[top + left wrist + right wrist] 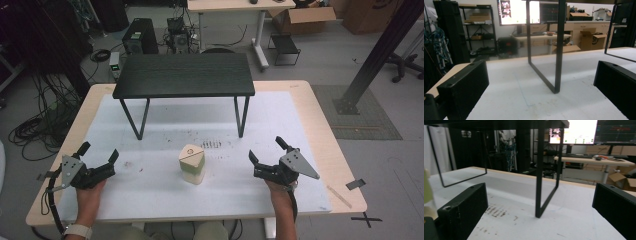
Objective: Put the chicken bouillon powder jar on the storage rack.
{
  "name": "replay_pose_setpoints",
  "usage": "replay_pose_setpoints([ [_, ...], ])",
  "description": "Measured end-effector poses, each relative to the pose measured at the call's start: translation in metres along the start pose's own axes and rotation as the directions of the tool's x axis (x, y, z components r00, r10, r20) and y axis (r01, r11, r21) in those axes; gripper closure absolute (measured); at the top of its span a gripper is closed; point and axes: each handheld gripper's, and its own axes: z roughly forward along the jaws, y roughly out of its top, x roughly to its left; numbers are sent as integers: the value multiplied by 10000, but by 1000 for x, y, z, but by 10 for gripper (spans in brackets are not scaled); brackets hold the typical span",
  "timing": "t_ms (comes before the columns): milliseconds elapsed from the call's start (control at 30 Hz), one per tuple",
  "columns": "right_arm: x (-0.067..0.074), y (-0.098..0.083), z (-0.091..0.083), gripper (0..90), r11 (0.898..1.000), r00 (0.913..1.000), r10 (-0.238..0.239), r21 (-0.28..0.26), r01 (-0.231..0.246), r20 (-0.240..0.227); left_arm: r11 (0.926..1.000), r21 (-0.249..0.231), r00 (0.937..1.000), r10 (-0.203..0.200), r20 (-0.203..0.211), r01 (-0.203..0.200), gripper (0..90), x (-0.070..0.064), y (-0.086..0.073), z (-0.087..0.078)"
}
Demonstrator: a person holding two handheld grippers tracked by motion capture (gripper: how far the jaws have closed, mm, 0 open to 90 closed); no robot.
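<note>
The work appears to stand at its opening step: the left gripper (98,154) and the right gripper (267,149) rest on the white mat (150,185) with jaws spread wide, holding nothing. The rounded-triangular block (192,164) stands upright between them, apart from both, in front of the black shelf (184,75). The next move probably calls for one gripper to close in and bracket its sides.

Pale wooden block (192,164) — matt, smooth — on white scuffed mat (150,185).

- Even, soft overhead room light; faint shadows on the white table mat (150,175).
- Bright computer monitor (519,11) glares, washed out.
- Near black jaws look soft, slightly blurred.
</note>
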Motion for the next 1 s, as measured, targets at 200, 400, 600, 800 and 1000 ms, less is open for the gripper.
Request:
replay_pose_setpoints([
  [200, 7, 9, 2, 0, 10000, 9961, 11, 62, -5, -885, 10000, 0, 10000, 4, 2, -4, 3, 0, 0, 0],
  [400, 19, 19, 6, 0, 9998, 9802, 17, 183, 19, -1982, 10000, -8, 10000, 2, -1, -2, 2, 0, 0, 0],
  [600, 30, 22, 11, 0, 9985, 9666, -217, 429, 338, -2555, 10000, -10, 10000, 1, -5, -1, 2, 0, 0, 0],
  [800, 49, 21, 24, 0, 9955, 9347, -149, 824, 472, -3551, 10000, -8, 10000, 3, -2, -3, 2, 0, 0, 0],
  [1000, 66, 15, 36, 0, 9924, 9053, -45, 1092, 562, -4248, 10000, -13, 10000, 6, -6, -6, 3, 0, 0, 0],
])
